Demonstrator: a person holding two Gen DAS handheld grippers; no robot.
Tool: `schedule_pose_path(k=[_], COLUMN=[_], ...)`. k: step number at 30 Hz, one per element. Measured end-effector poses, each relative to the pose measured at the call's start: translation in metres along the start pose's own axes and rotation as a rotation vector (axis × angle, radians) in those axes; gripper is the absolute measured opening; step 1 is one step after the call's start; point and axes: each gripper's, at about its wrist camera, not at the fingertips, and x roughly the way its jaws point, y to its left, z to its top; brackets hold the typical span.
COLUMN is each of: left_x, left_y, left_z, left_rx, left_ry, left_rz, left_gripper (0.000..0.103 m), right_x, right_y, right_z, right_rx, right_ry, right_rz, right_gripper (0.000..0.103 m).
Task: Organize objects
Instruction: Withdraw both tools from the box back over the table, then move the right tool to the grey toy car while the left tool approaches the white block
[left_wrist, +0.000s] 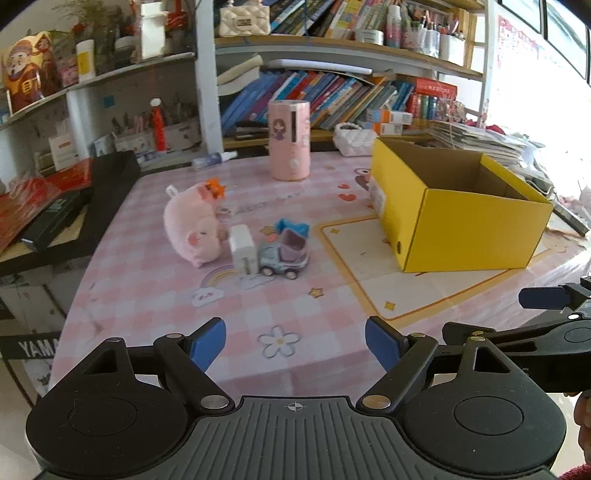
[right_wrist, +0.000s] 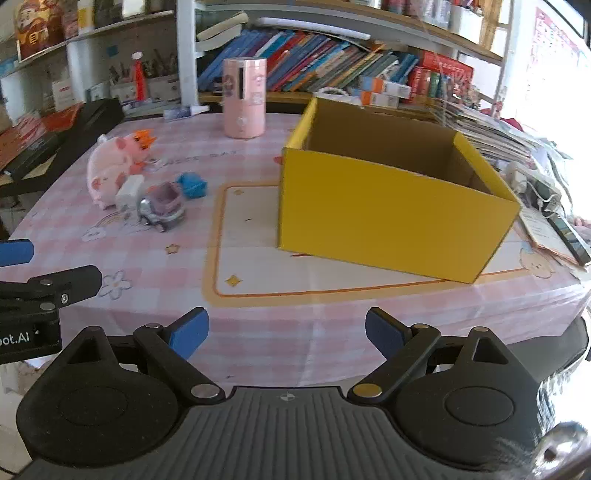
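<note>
A pink plush pig (left_wrist: 194, 227) (right_wrist: 110, 168) lies on the pink checked tablecloth. Touching it stands a white charger block (left_wrist: 242, 249) (right_wrist: 129, 192), with a grey toy truck (left_wrist: 282, 253) (right_wrist: 162, 206) beside that and a blue piece (left_wrist: 293, 227) (right_wrist: 192, 184) behind the truck. An open, empty yellow cardboard box (left_wrist: 461, 218) (right_wrist: 388, 206) stands to the right. My left gripper (left_wrist: 295, 343) is open and empty over the table's near edge, well short of the toys. My right gripper (right_wrist: 286, 332) is open and empty in front of the box.
A pink cylindrical humidifier (left_wrist: 289, 140) (right_wrist: 244, 98) stands at the back. A small bottle (left_wrist: 212, 159) lies near it. Bookshelves line the back. A black frame (left_wrist: 92, 199) sits left. Stacked papers (right_wrist: 491, 136) and a phone (right_wrist: 569, 236) lie right of the box.
</note>
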Motion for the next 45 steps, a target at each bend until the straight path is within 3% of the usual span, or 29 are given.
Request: schedule_pose_path(k=[18, 45], left_x=[-0.013, -0.006], left_y=[0.031, 0.056], left_z=[-0.008, -0.005], left_rx=[-0.019, -0.045], left_ry=[-0.003, 0.004], left_rz=[0.058, 0.042], left_gripper=[0.085, 0.085], right_x=[-0.006, -0.004], right_y=[0.039, 0.065], right_z=[0.004, 0.015], right_rx=[-0.053, -0.063], right_ry=[-0.018, -0.021], right_rz=[0.048, 0.060], right_gripper=[0.092, 0.091])
